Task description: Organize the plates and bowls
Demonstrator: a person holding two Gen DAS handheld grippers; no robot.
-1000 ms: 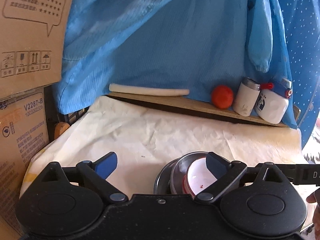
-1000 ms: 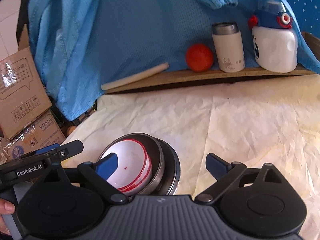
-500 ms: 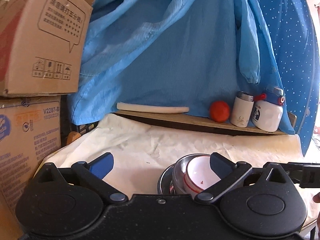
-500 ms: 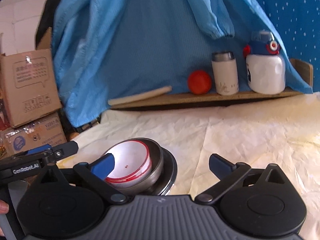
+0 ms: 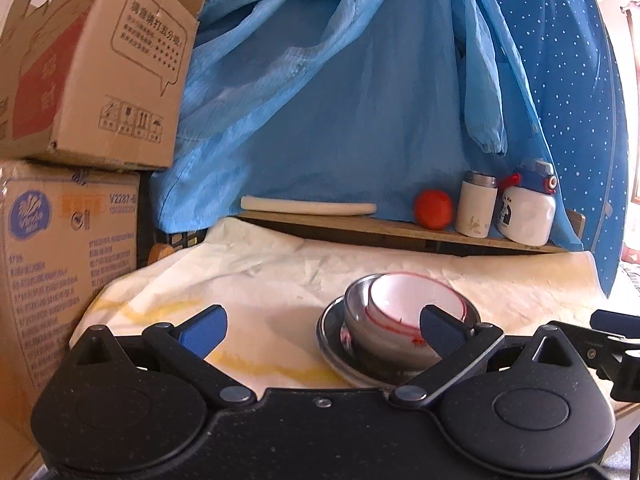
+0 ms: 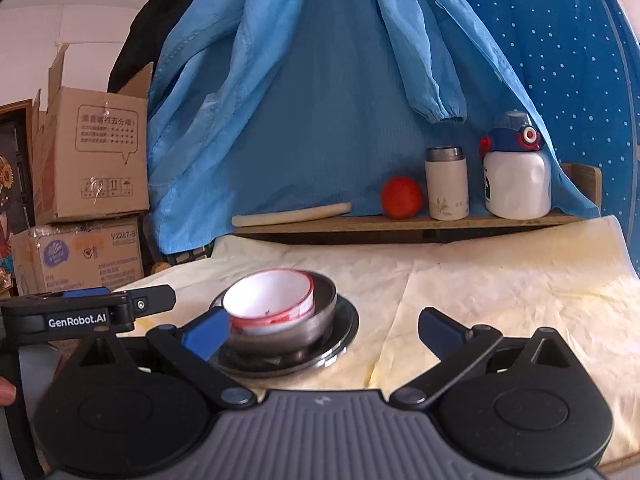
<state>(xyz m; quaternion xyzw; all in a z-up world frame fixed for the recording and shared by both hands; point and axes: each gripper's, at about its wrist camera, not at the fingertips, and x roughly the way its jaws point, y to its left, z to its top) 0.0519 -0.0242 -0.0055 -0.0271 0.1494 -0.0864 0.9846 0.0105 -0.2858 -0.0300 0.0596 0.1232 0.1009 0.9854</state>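
Note:
A white bowl with a red rim [image 5: 416, 300] [image 6: 270, 296] sits nested in a steel bowl [image 5: 356, 316] [image 6: 320, 308], which stands on a steel plate [image 5: 332, 344] [image 6: 344, 328] on the cream cloth. My left gripper [image 5: 322, 326] is open and empty; its right finger [image 5: 440, 330] is in front of the stack, not touching it as far as I can see. My right gripper [image 6: 324, 330] is open and empty too, its left finger [image 6: 204, 332] in front of the stack's left side. The stack lies between the two grippers.
A low wooden shelf [image 6: 400, 224] at the back carries a pale stick [image 6: 292, 214], a red ball [image 6: 401, 197], a white flask [image 6: 447, 184] and a white-and-blue bottle [image 6: 516, 172]. Blue garments [image 5: 340, 80] hang behind. Cardboard boxes [image 5: 80, 72] are stacked at the left.
Both grippers have pulled back and sunk, tilting up toward level, so the stack now shows farther ahead and more from the side. The dishes have not moved.

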